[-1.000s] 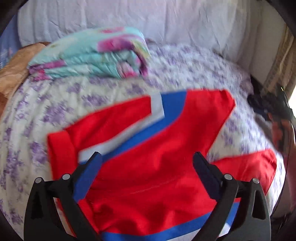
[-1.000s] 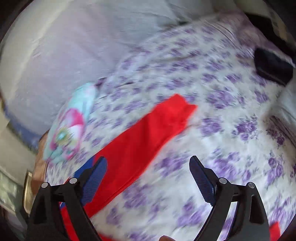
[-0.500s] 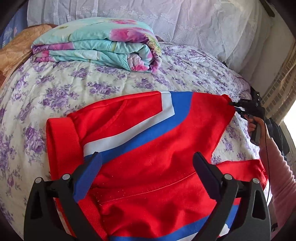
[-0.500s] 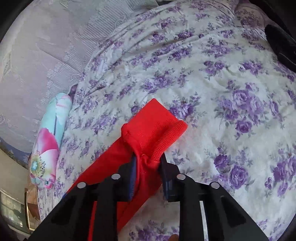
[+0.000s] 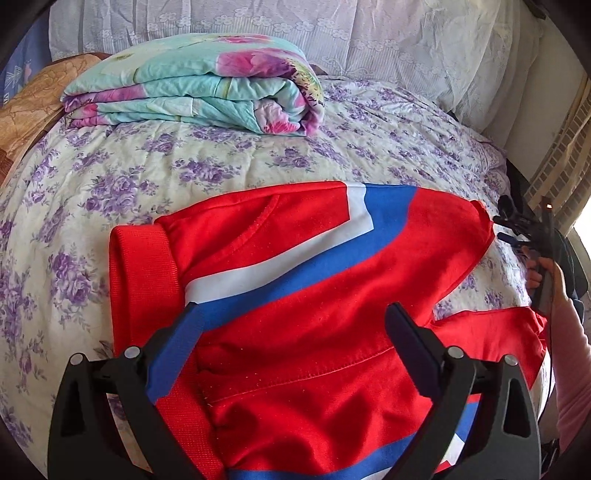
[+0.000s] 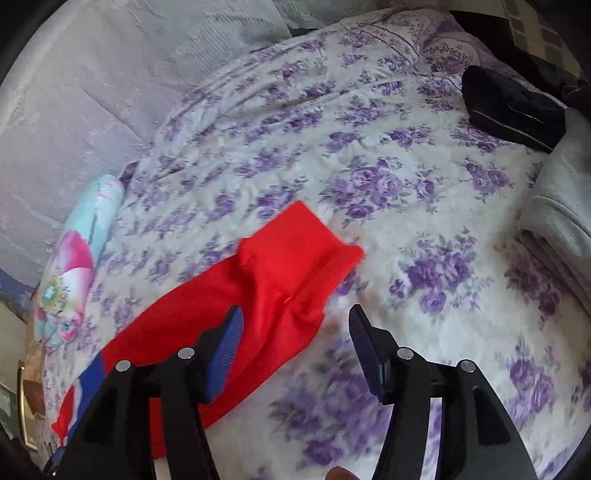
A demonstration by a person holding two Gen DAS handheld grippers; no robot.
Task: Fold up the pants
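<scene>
While you hover:
Left gripper (image 5: 295,354): spread wide, empty, pants (image 5: 314,295) flat on the bed (image 5: 110,177) just beneath.
Right gripper (image 6: 295,347): parted after pinching the cuff (image 6: 295,251) half a second ago; cuff released just ahead-left, leg laid out.

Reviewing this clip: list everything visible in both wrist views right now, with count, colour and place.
pants: 1, red with blue and white stripes, spread on the bed, one leg cuff in front of the right gripper.
bedspread: 1, cream with purple flowers, covering the bed.
folded quilt: 1, turquoise and pink floral, at the far side of the bed.
lace cloth: 1, white, behind the bed.
dark item: 1, black, far right on the bed; kind unclear.
grey fabric: 1, pale grey, right edge of the bed.
left gripper: 1, black with blue pads, open over the waist.
right gripper: 1, black with blue pads, open at the cuff.
</scene>
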